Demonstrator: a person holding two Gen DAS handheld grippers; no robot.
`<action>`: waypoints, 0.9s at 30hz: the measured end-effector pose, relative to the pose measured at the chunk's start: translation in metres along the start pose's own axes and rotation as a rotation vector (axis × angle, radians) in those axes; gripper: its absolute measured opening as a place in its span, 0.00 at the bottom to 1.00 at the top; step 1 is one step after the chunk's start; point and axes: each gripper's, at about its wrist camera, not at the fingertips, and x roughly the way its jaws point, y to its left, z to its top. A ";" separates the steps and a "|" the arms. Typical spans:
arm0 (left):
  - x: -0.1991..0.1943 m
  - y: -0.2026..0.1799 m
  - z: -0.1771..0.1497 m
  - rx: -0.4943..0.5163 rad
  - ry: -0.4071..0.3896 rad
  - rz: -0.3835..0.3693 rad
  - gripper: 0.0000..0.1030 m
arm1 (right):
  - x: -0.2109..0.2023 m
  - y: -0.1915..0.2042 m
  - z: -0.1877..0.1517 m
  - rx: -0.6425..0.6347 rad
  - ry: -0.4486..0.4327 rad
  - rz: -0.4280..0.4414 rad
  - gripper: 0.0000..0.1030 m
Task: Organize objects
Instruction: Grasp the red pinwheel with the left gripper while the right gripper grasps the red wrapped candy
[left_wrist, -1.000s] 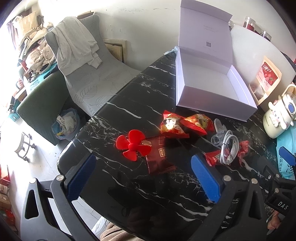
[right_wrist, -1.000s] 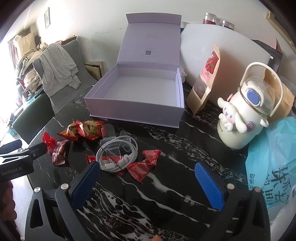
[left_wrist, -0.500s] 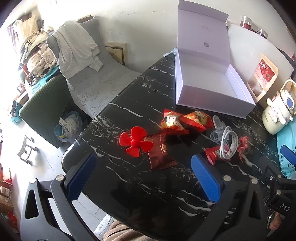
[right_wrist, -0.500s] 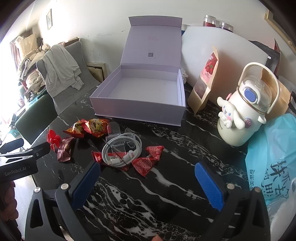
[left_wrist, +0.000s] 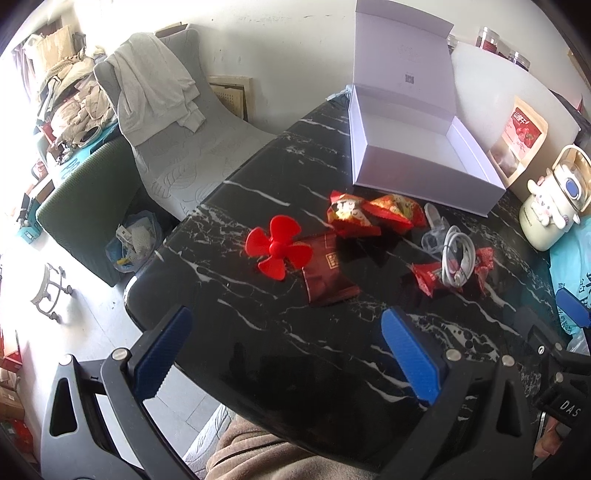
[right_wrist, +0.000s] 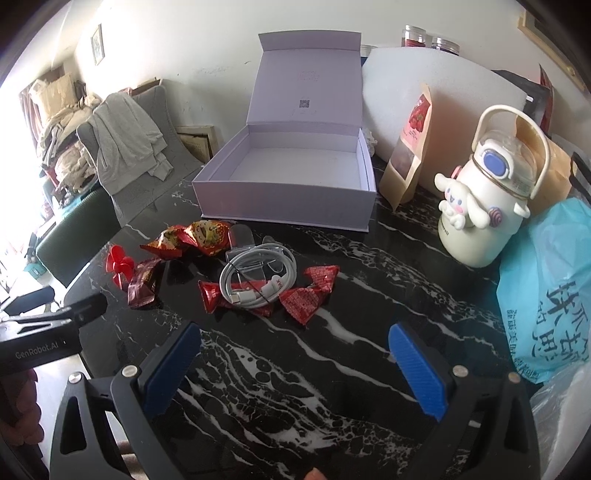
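Both the left gripper (left_wrist: 284, 354) and right gripper (right_wrist: 293, 363) hover spread wide and empty, since the snacks (right_wrist: 195, 236), fan (left_wrist: 277, 251) and cable (right_wrist: 258, 280) lie before the open box (right_wrist: 288, 184), awaiting packing.

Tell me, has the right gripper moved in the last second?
Yes. The right gripper has drawn back from the open box, which appears farther off in its view.

1. A lived-in home — a grey lounge chair (left_wrist: 192, 147) stands by the wall with a pale sweatshirt (left_wrist: 147, 88) draped over its back.
2. Clothes and bags lie heaped (right_wrist: 62, 136) near a bright window.
3. The black marble table (right_wrist: 332, 369) carries household things — a cartoon-dog water jug (right_wrist: 480, 206), a snack pouch (right_wrist: 410, 147) and a blue plastic bag (right_wrist: 546, 288).
4. A small framed picture (right_wrist: 97, 44) hangs on the wall.
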 end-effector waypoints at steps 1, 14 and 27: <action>0.001 0.001 -0.002 -0.003 0.007 -0.004 1.00 | 0.000 0.000 -0.002 0.008 -0.005 0.011 0.99; 0.025 0.027 -0.005 -0.094 0.047 -0.065 1.00 | 0.020 -0.011 -0.014 0.102 0.028 0.024 0.91; 0.058 0.037 0.019 -0.136 0.080 -0.087 0.95 | 0.051 -0.023 0.003 0.145 0.053 0.005 0.82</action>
